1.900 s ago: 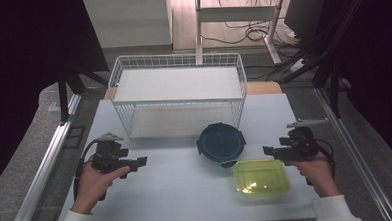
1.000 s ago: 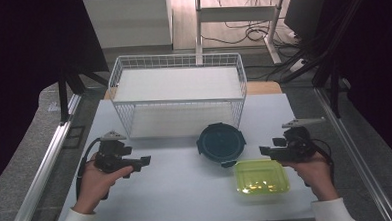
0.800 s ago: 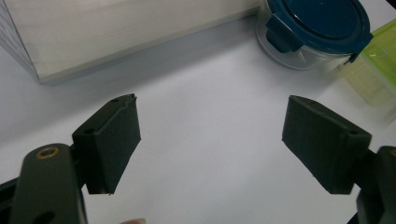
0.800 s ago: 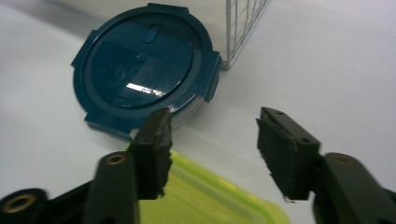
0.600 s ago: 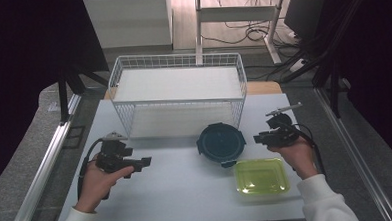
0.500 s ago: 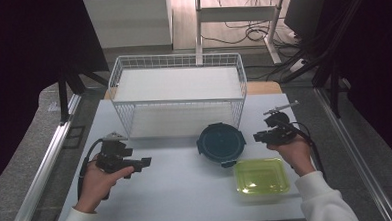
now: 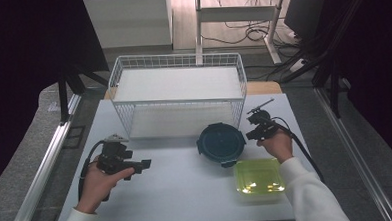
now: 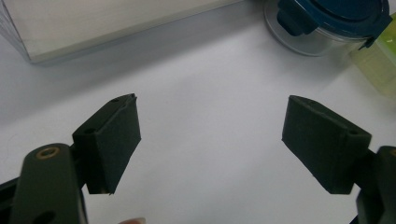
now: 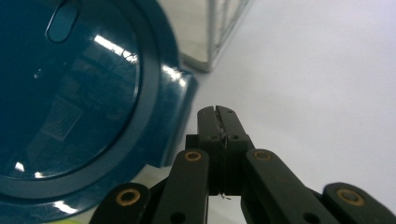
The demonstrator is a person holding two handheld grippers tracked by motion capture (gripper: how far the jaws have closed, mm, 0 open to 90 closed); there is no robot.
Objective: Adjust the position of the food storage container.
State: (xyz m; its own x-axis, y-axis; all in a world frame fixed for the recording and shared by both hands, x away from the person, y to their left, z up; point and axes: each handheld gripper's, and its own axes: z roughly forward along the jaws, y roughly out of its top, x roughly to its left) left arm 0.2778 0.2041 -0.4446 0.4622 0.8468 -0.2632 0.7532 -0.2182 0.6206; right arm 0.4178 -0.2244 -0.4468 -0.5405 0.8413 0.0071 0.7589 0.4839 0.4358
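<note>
Blue-lidded tub just left of right claw, jaws having just closed on nothing, hand low over counter. Left claw level, jaws wide, empty, well left of tub.

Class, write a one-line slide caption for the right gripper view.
Shut right gripper beside the round blue lid, nothing between its jaws.

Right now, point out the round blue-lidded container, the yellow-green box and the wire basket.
Round blue-lidded container (image 7: 221, 143), high view, middle of its lid.
Yellow-green box (image 7: 258, 178), high view, middle of its top.
Wire basket (image 7: 175, 58), high view, far rim.
</note>
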